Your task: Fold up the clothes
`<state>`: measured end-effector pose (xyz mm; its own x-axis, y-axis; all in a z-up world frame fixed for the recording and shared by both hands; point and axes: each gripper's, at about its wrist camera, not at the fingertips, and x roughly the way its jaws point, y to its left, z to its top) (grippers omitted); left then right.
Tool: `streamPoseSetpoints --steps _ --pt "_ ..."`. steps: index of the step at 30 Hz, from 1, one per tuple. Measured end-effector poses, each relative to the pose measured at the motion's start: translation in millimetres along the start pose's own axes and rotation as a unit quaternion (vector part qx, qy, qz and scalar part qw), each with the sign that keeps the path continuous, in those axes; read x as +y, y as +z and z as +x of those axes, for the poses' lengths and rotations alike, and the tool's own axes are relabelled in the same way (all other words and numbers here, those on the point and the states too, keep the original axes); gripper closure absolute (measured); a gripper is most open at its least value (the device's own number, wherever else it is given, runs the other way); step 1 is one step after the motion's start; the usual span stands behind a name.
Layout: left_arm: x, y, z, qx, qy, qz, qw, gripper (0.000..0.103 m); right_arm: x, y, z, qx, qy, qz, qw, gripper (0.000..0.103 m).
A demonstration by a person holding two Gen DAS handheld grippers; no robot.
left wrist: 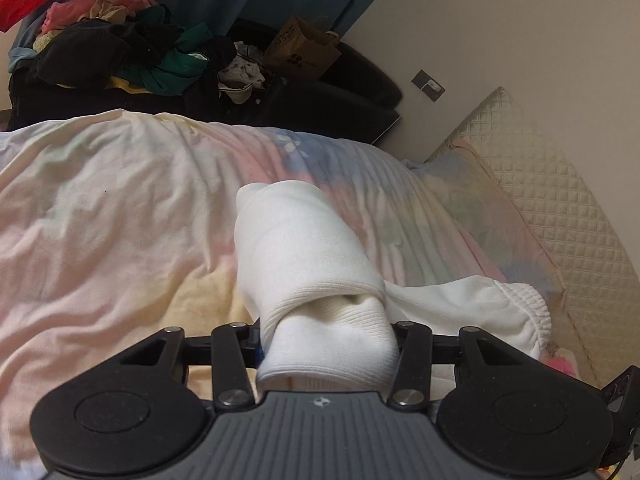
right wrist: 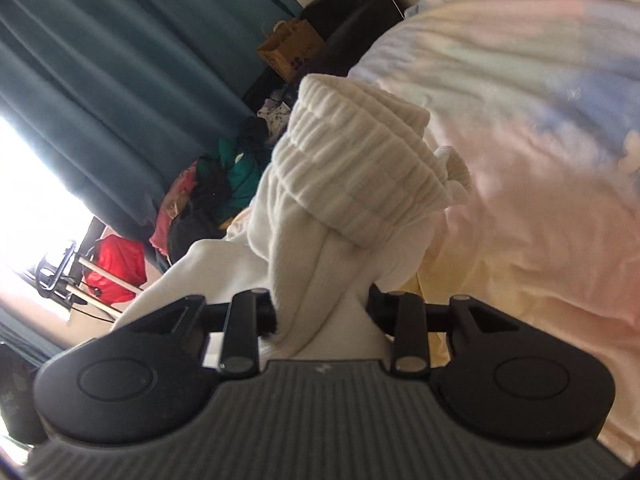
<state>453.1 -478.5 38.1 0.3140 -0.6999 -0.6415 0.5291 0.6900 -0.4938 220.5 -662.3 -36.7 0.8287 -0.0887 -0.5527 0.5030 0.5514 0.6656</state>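
Left wrist view: left tongs (left wrist: 328, 344) clench the white garment (left wrist: 304, 248) above the bed (left wrist: 100, 200) near its headboard-side edge; right tongs (right wrist: 322, 312) grip its ribbed cuff (right wrist: 356, 168). Best to keep both ends taut and level, laying the fold down flat.

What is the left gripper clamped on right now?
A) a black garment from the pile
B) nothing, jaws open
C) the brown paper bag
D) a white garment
D: in the left wrist view the left gripper has its jaws closed around bunched fabric of the white garment, which extends forward over the pastel bedspread; the clothes pile and the brown paper bag sit far behind it, untouched.
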Motion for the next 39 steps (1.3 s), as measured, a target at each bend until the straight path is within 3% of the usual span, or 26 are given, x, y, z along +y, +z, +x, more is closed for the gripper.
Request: streamPoseSetpoints --steps 6,11,14,16,19,23,26,33,36,37,38,39 --pt "82.0 -68.1 32.0 -0.024 -0.044 0.007 0.9987 0.055 -49.5 -59.2 27.7 0.000 0.035 0.048 0.998 0.067" --pt "103.1 -117.4 41.2 -0.013 -0.013 0.067 0.9976 0.049 -92.9 -116.9 32.7 0.006 0.037 0.076 0.996 0.062" --pt "100.6 -122.3 40.4 -0.004 0.002 0.088 0.9961 0.043 -106.8 -123.6 36.6 0.011 0.050 0.096 0.994 0.061" --pt "93.9 -118.1 31.9 0.003 0.017 0.094 0.9954 0.037 -102.8 -116.1 32.9 0.027 0.036 0.115 0.992 0.060" --pt "81.1 -109.9 14.4 0.011 0.045 0.101 0.9938 0.035 -89.7 -108.3 13.5 0.046 -0.014 0.118 0.992 0.058" --pt "56.4 -104.8 -23.9 0.007 0.071 0.126 0.9895 0.035 -65.2 -103.6 -25.5 0.051 -0.070 0.080 0.993 0.059" --pt "26.7 -105.0 -71.1 -0.015 0.069 0.146 0.9868 0.034 -41.8 -99.3 -59.6 0.043 -0.077 0.039 0.995 0.058" --pt "-66.3 -123.9 -199.3 -0.087 0.060 0.197 0.9747 0.027 30.7 -96.9 -167.1 -0.021 -0.036 -0.061 0.997 0.058" --pt "-103.2 -143.3 -256.8 -0.128 0.055 0.221 0.9652 0.015 52.3 -100.5 -213.3 -0.034 -0.013 -0.089 0.995 0.058" --pt "-113.9 -151.3 -274.8 -0.144 0.055 0.229 0.9611 0.005 58.9 -104.5 -225.8 -0.036 -0.005 -0.101 0.994 0.054" --pt "-123.8 -160.5 -293.2 -0.161 0.055 0.235 0.9568 0.000 64.6 -109.0 -241.1 -0.042 0.004 -0.113 0.993 0.042" --pt "-132.3 -169.4 -310.0 -0.176 0.053 0.241 0.9530 0.000 70.2 -113.6 -256.5 -0.047 0.014 -0.125 0.991 0.035"
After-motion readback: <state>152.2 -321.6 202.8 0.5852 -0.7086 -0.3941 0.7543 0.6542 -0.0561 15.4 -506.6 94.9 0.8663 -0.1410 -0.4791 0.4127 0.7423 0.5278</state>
